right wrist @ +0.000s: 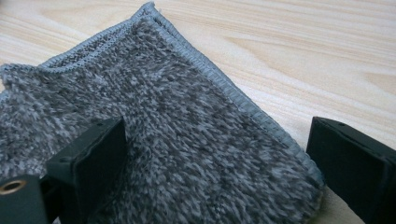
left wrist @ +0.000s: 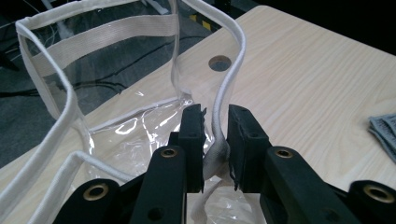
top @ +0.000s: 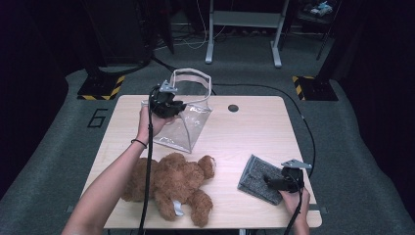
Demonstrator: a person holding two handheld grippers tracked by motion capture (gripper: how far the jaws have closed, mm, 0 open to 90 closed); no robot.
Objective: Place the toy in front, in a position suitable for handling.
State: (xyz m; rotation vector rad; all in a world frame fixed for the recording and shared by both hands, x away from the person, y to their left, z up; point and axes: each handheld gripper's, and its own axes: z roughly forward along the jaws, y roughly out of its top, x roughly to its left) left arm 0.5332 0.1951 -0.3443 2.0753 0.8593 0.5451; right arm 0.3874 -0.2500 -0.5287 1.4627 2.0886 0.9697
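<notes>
Left gripper [left wrist: 215, 140] pinches unmarked clear bag's white trim [left wrist: 223, 100]

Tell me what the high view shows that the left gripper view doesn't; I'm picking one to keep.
High view alone: the teddy bear, the person's forearms, and the right gripper over the grey towel. Left gripper view alone: the left gripper pinching the clear bag's white rim up close. Both share the clear bag, the table with its cable hole, and the towel.
</notes>
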